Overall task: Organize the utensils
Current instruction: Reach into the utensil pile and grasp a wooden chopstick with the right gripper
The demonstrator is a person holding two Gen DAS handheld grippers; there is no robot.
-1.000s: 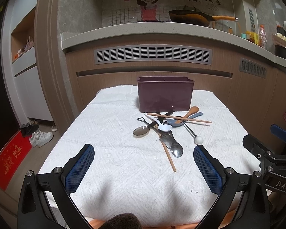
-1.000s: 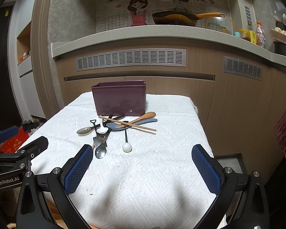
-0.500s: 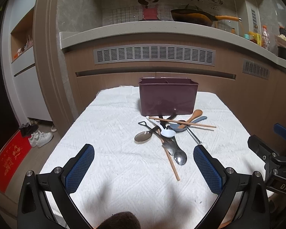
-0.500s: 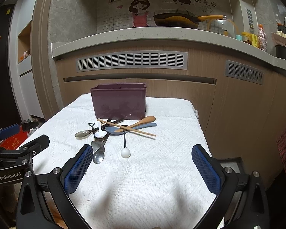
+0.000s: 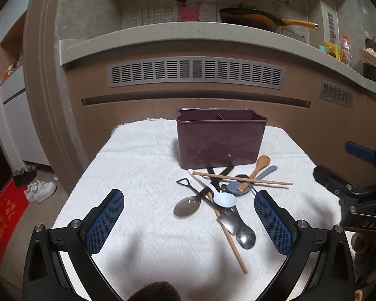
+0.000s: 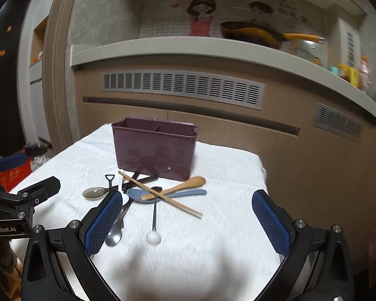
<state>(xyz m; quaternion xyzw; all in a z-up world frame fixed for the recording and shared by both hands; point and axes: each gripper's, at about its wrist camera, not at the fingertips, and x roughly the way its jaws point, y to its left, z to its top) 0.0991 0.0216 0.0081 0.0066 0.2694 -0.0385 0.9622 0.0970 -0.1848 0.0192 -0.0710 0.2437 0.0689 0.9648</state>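
Nearest us, both claws gape wide and empty: left gripper (image 5: pixel 189 219), right gripper (image 6: pixel 184 219). Beyond, utensils (image 5: pixel 223 195) lie crisscrossed before the purple caddy (image 5: pixel 220 138); grab 1 chopstick (image 6: pixel 160 194) and the pile may scatter.

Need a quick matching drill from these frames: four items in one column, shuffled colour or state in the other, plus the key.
Items
1. plastic divided utensil caddy
2. wooden spoon with a rounded bowl
3. small ladle-shaped plastic spoon
4. left gripper

Descriptions
A. light brown, lying across a blue spoon
B. open, holding nothing
C. dark purple, upright on the white cloth
D. white, bowl resting on the pile

Pairs: 1-C, 2-A, 3-D, 4-B
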